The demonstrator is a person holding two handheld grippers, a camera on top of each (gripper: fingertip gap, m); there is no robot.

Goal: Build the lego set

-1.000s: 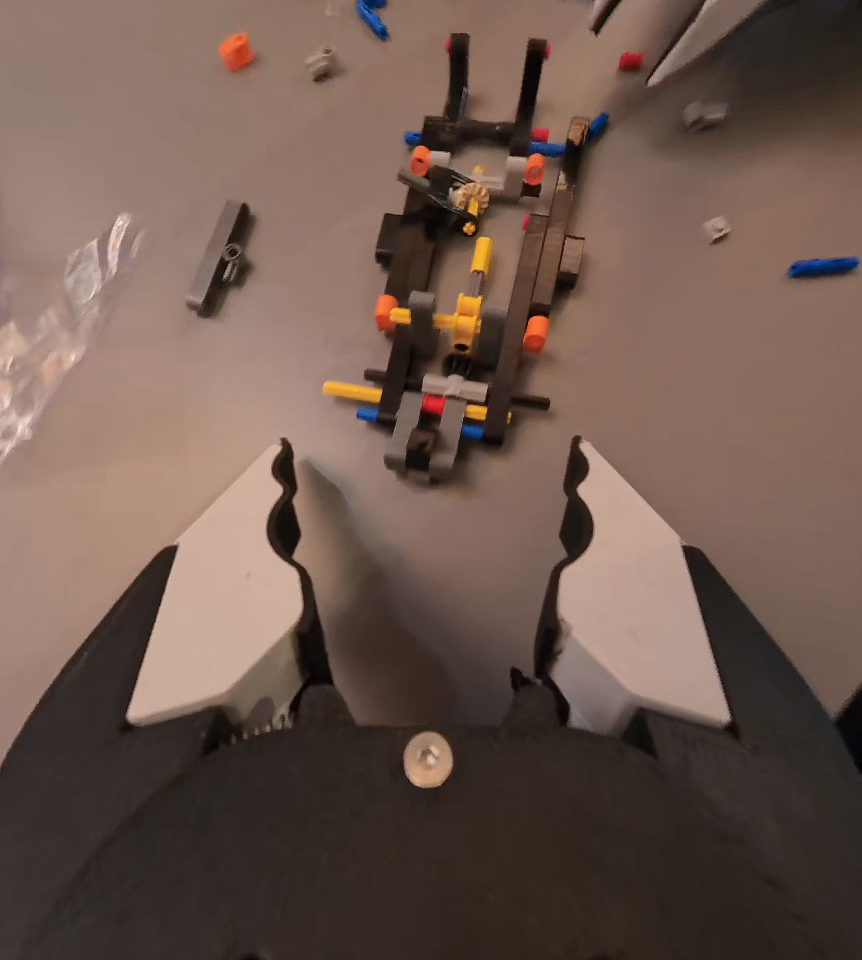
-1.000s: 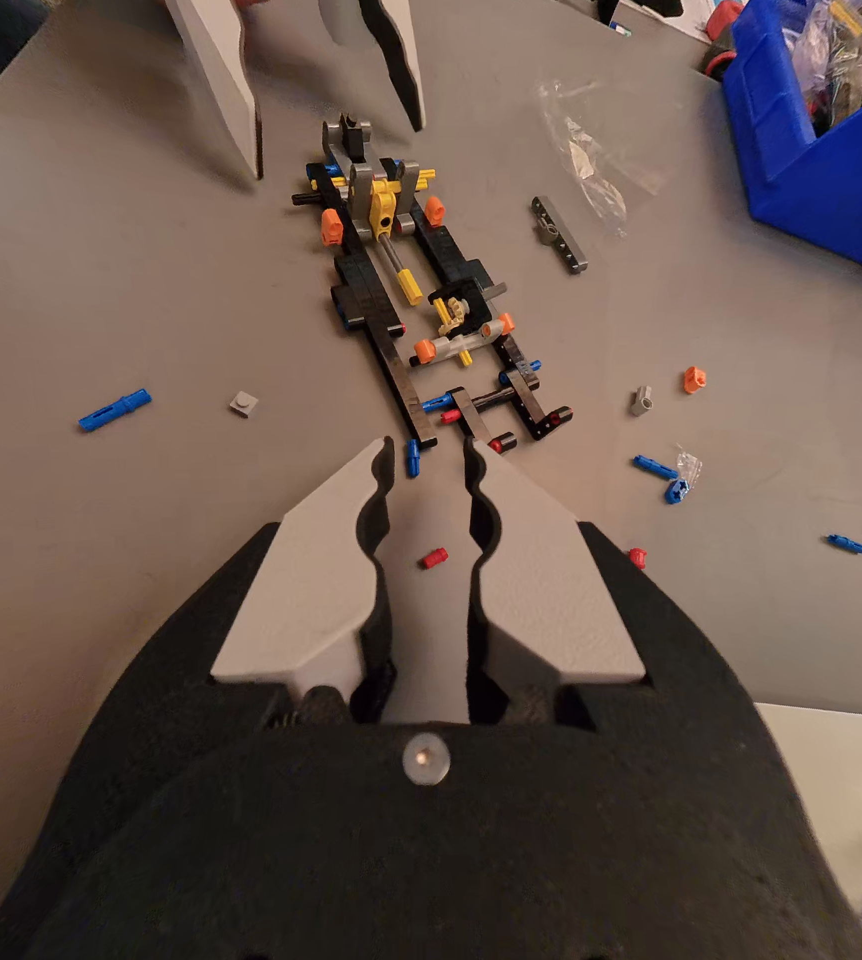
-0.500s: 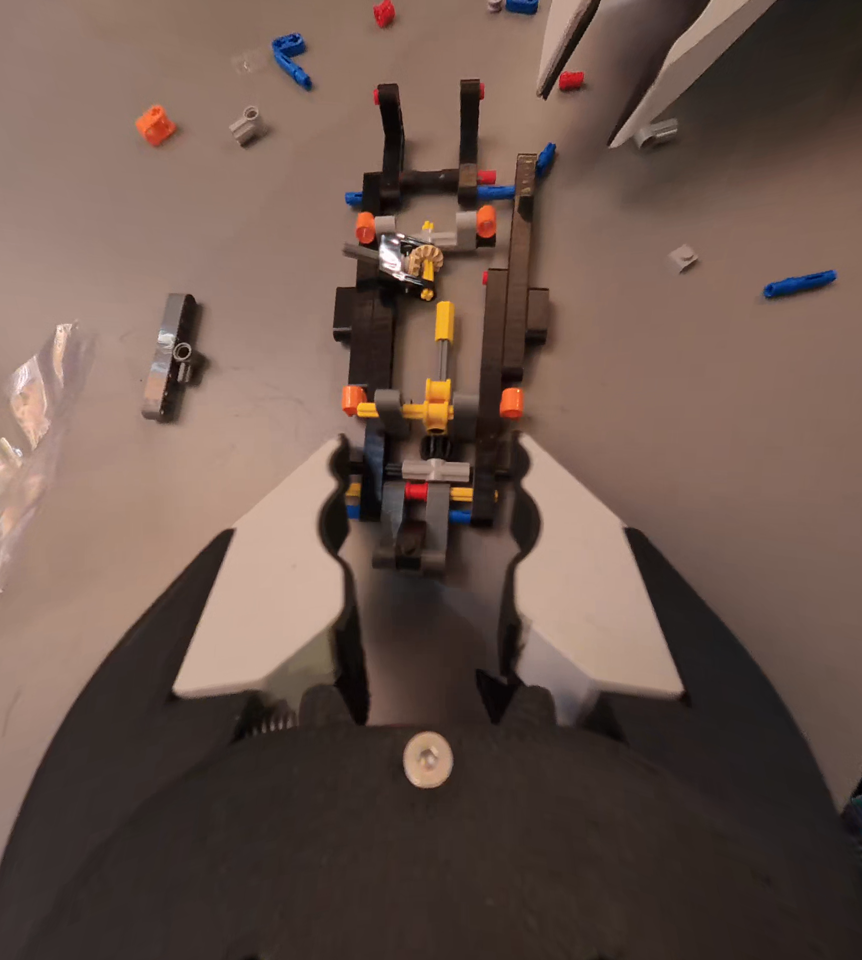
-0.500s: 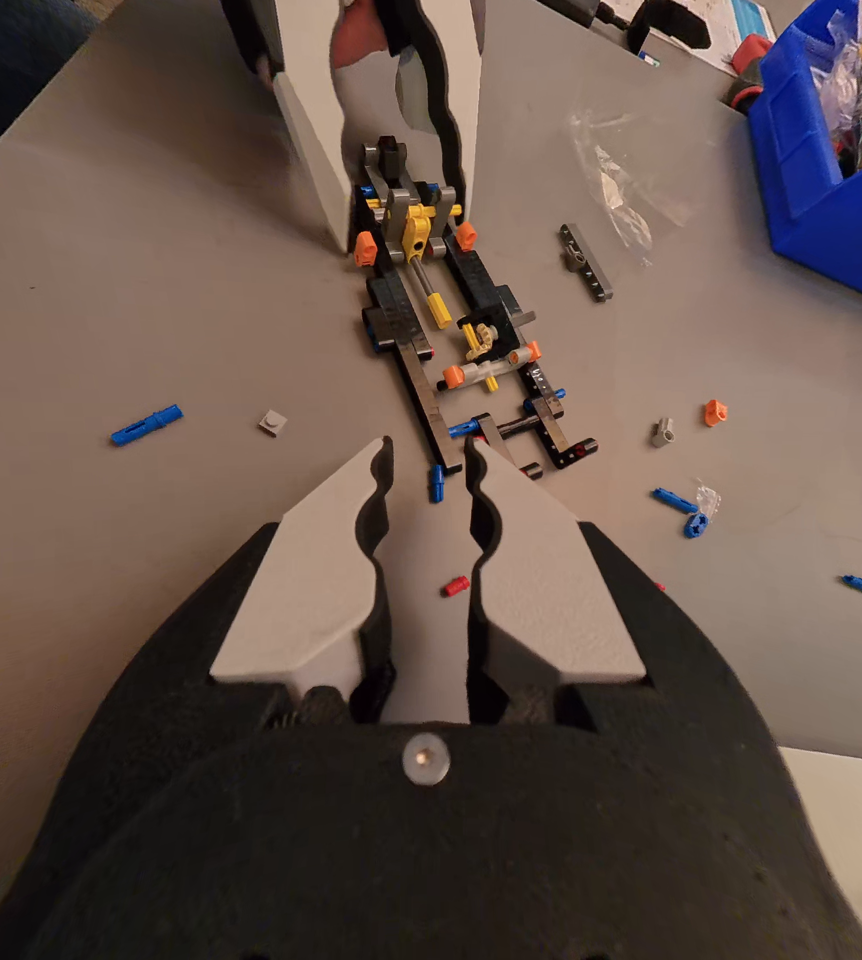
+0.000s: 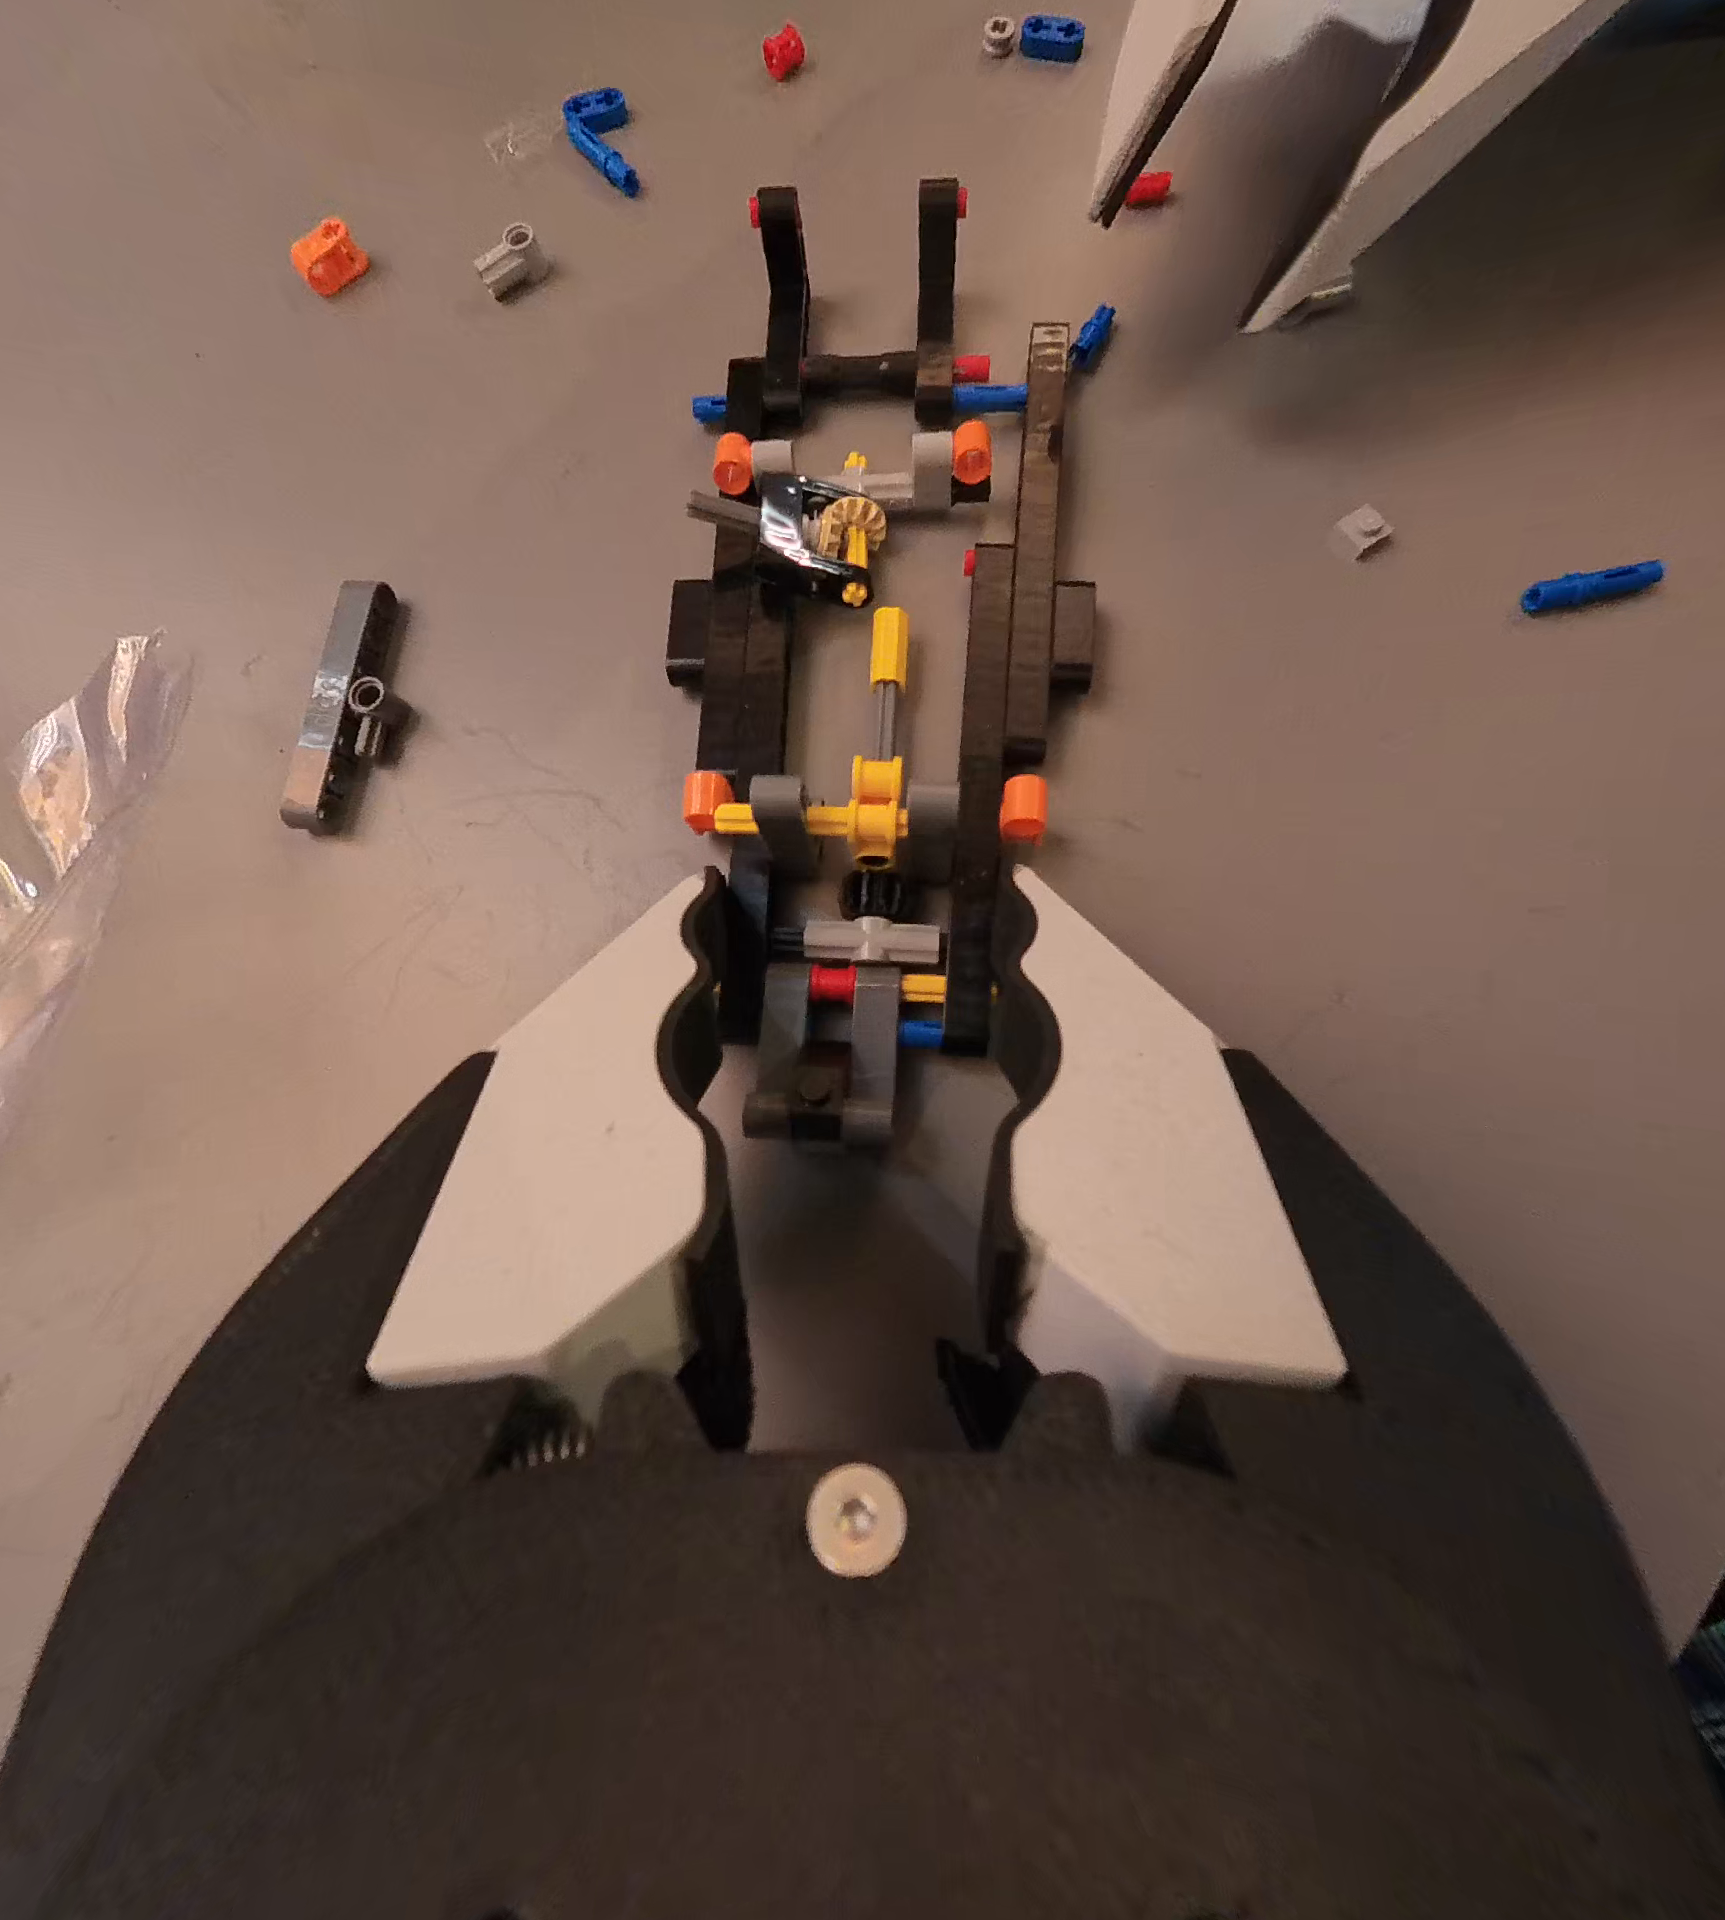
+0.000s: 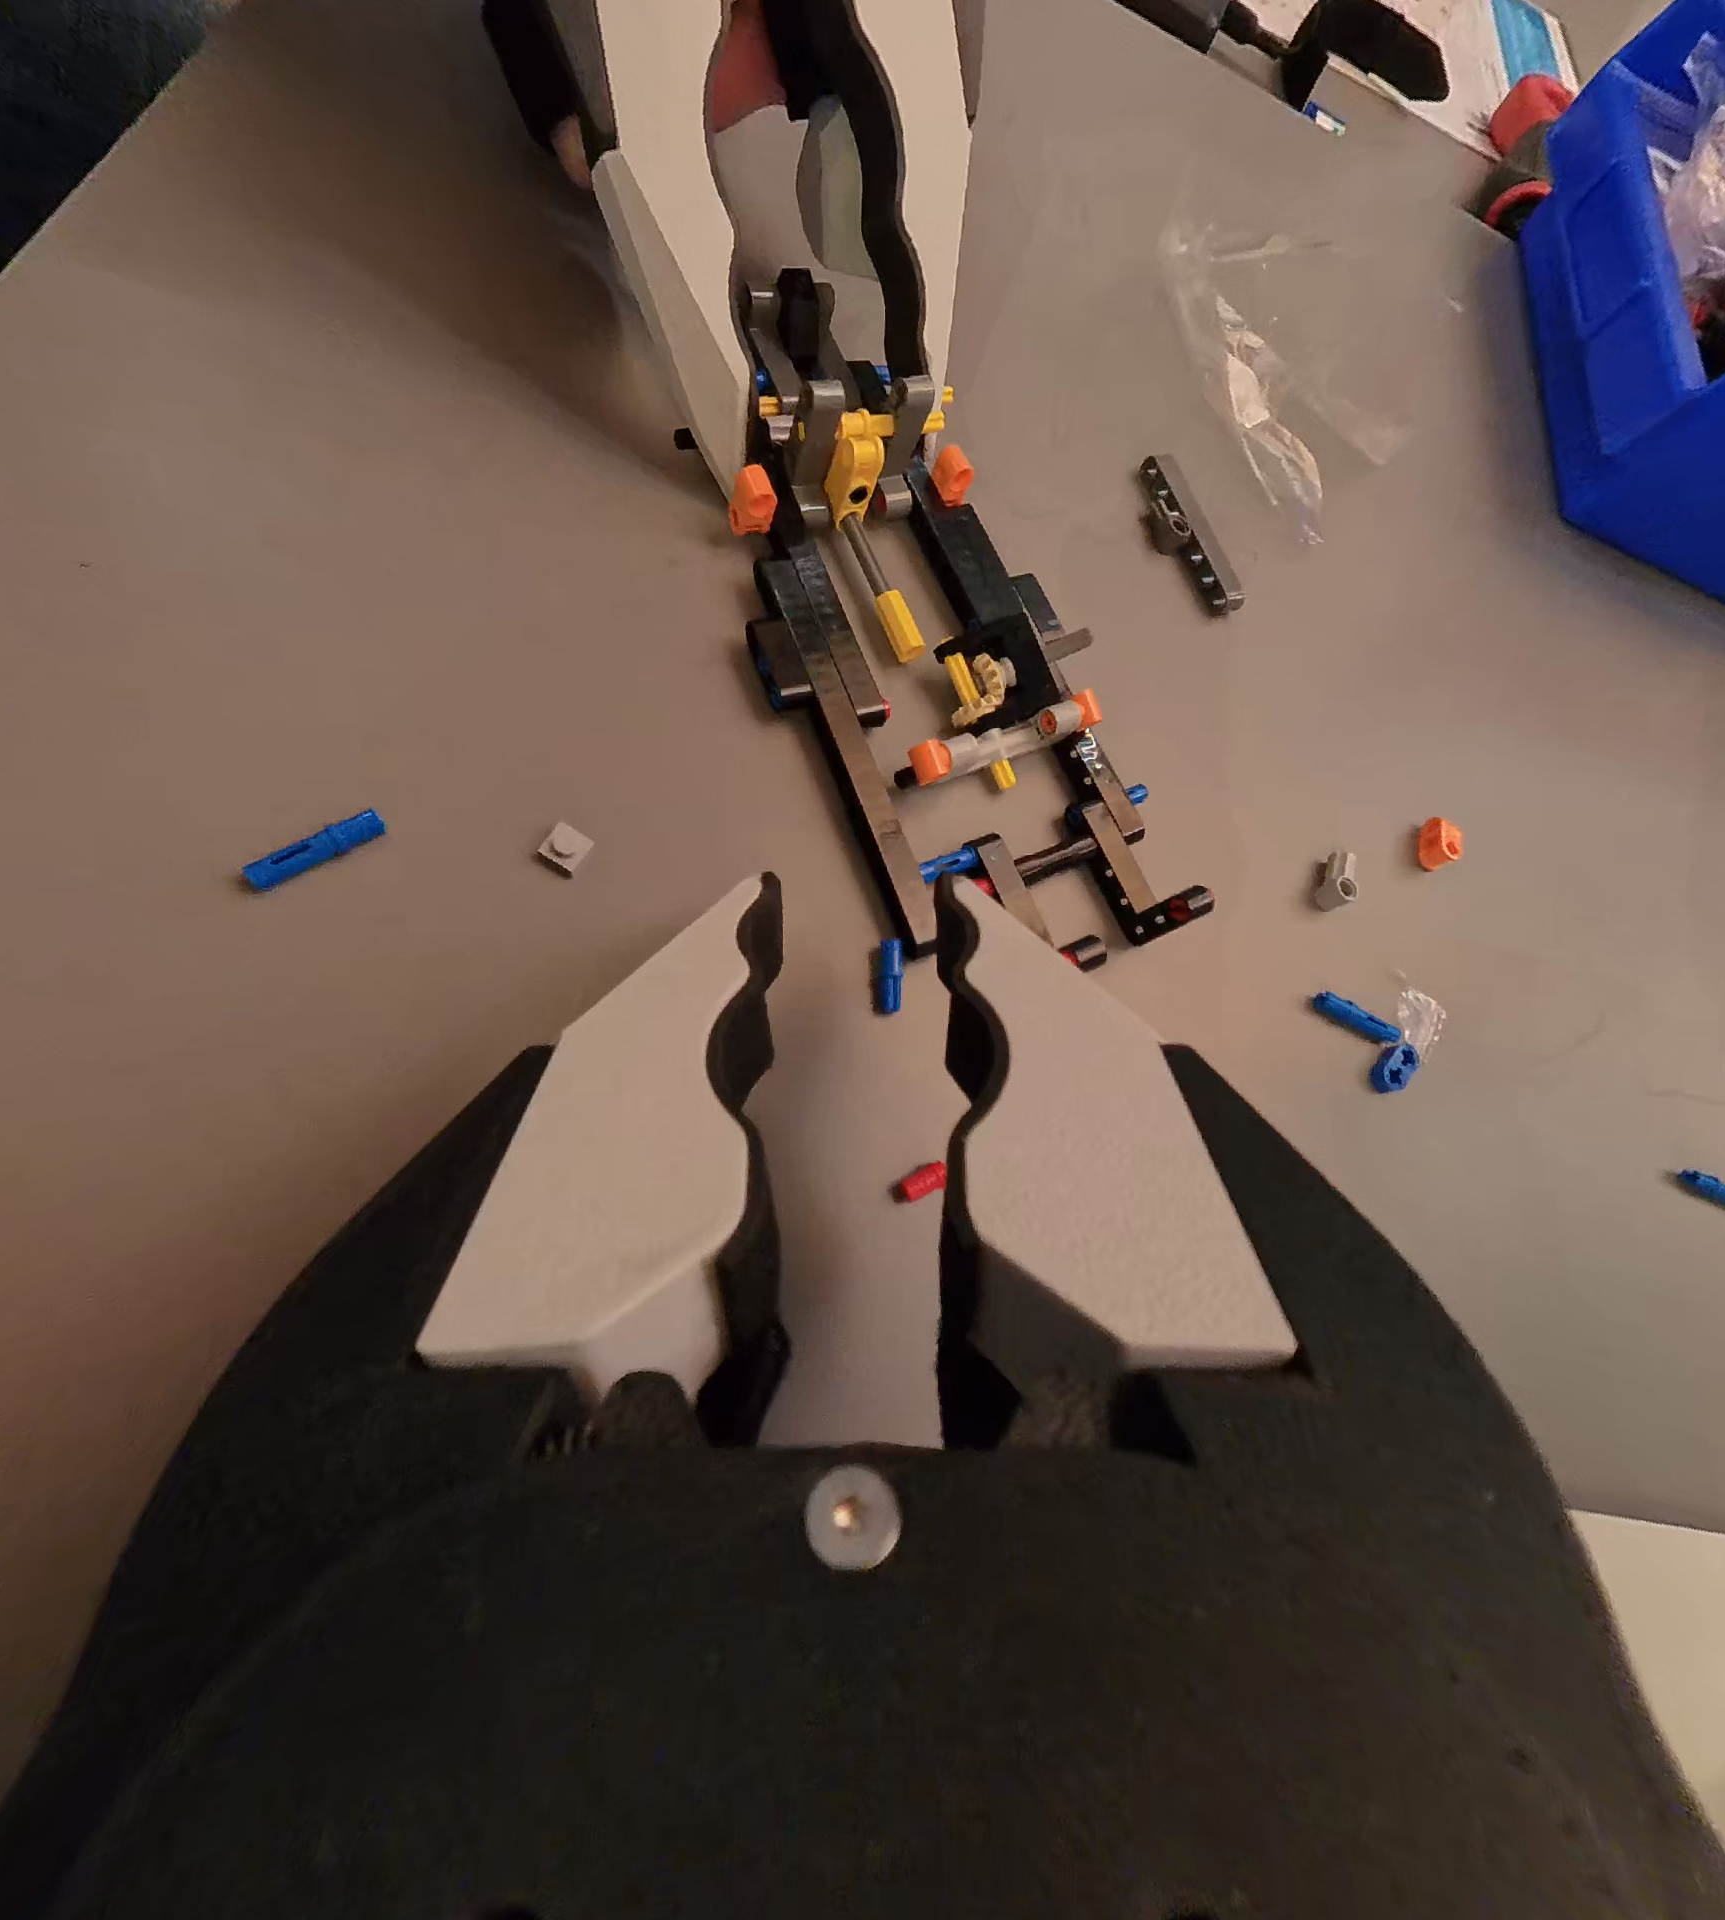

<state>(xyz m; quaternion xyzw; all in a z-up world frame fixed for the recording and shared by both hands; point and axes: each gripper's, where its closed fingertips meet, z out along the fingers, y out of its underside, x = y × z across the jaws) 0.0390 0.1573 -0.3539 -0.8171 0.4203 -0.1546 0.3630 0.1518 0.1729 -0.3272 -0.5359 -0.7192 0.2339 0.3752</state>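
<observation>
Lego chassis point(image 5: 868, 665) lies lengthwise mid-table point(image 5: 1460, 935), away from the edges. Left gripper point(image 5: 863, 894) straddles its near end, fingers pressed against both side beams, likely pinning the frame for fitting. Right gripper point(image 6: 853, 899) hovers at the opposite end, narrowly parted, empty, nearest a loose blue pin point(image 6: 887, 975).

From my right wrist view the blue bin point(image 6: 1658, 343) runs off the right edge, and my right gripper point(image 6: 858, 914) hides the chassis's point(image 6: 951, 665) near end.
</observation>
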